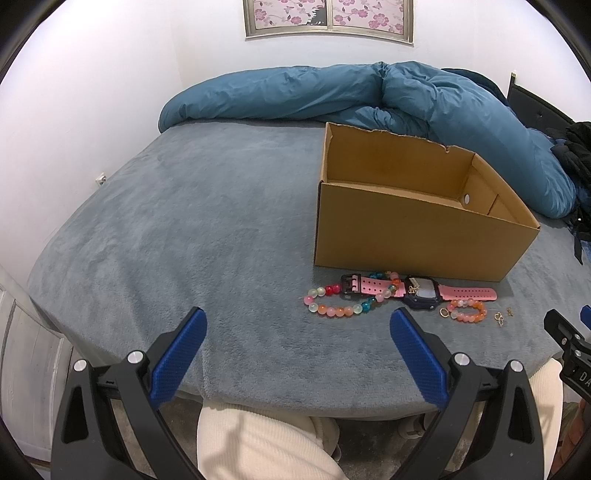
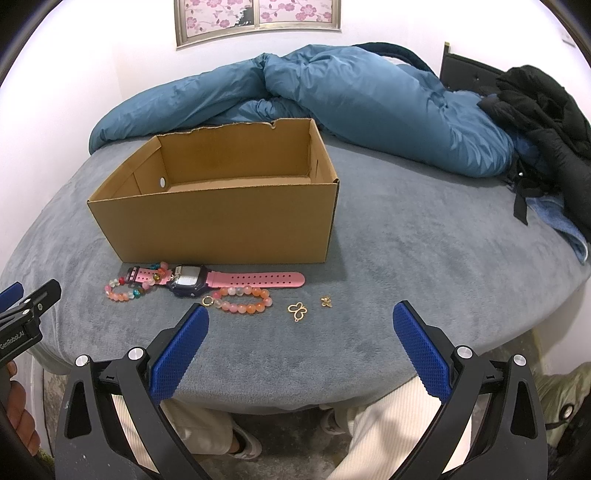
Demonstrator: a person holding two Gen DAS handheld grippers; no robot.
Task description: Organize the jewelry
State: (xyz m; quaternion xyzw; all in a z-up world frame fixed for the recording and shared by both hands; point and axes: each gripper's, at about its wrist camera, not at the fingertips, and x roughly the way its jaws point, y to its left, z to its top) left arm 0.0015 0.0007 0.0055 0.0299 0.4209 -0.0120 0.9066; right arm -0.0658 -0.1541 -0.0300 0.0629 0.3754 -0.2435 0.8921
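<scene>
Grey plush bedding [image 2: 406, 251] covered the bed in front of me, with a rumpled teal duvet [image 2: 369, 99] heaped along the far side under a framed picture of pink blossoms [image 2: 258, 18], and a black jacket [image 2: 546, 110] piled at the far right. An open cardboard box [image 2: 221, 225] sat on the bedding, its back edge torn, with nothing visible in the part of its inside that I could see.

All the jewelry lay on the bedding just in front of the box's near wall. A pink-strapped digital watch [image 2: 192, 280] stretched along that wall, and a multicoloured bead bracelet [image 2: 129, 290] lay across its buckle end. Touching the watch's near side was an orange-and-pink bead bracelet [image 2: 243, 301] with a small gold ring [image 2: 208, 301] at its left end. To the right of that lay a gold butterfly-outline charm [image 2: 297, 311], and just beyond it a smaller gold butterfly charm [image 2: 325, 301].

I held my right gripper [image 2: 301, 343] above the near edge of the bed, its blue pads spread wide and holding nothing. My left gripper [image 1: 298, 349] hovered the same way, fully spread and empty, to the left of the jewelry. My cream ribbed trousers [image 1: 266, 443] showed below the bed's edge.
</scene>
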